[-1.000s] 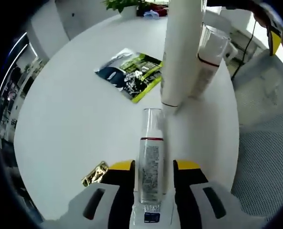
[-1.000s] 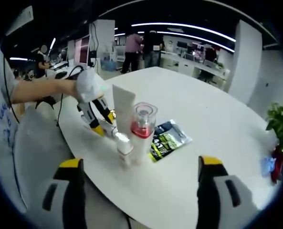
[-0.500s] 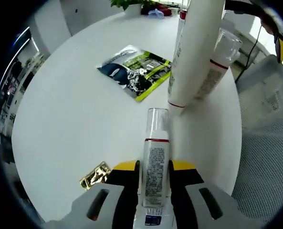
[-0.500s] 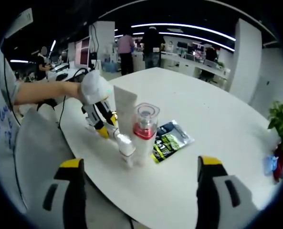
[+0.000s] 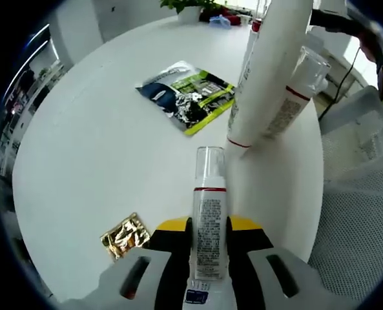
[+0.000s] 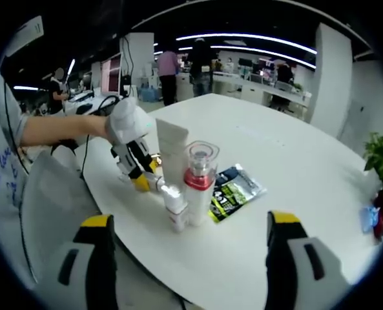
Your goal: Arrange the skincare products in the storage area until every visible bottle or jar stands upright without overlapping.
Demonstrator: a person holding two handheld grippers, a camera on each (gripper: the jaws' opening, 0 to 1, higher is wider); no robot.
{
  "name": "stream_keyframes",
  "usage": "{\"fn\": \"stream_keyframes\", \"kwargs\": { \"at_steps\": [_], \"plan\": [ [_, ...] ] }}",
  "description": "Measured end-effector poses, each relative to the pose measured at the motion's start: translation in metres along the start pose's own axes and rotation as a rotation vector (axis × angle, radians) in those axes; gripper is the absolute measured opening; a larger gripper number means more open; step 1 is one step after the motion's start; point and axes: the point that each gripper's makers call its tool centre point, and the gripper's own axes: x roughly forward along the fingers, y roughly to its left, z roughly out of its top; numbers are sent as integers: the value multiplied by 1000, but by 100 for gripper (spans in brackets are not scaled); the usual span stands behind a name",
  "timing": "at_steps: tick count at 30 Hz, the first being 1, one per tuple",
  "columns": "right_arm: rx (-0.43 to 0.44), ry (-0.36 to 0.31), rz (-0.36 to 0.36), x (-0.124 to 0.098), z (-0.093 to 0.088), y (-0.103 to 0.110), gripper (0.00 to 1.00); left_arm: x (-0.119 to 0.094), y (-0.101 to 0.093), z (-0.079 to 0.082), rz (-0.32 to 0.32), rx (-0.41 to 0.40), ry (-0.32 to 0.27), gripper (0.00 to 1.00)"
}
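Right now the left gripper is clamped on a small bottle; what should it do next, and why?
Probably tip the small bottle upright, clear of the white tube. The left gripper holds it by its lower part, lying low over the white table, while the tube and the clear-capped bottle already stand.

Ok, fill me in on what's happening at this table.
A person is tidying skincare products on a round white table. The left gripper is shut on a small clear-capped bottle, lying tilted near the upright white tube and red-collared bottle. The right gripper hangs open, holding nothing. A green sachet and a gold packet lie flat.
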Motion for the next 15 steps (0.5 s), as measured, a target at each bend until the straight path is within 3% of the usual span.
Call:
{"fn": "stream_keyframes", "kwargs": {
  "at_steps": [15],
  "plan": [
    [54,-72,22,2,8,13,96,-19,-7,-3,51,-7,-61,17]
  ]
}}
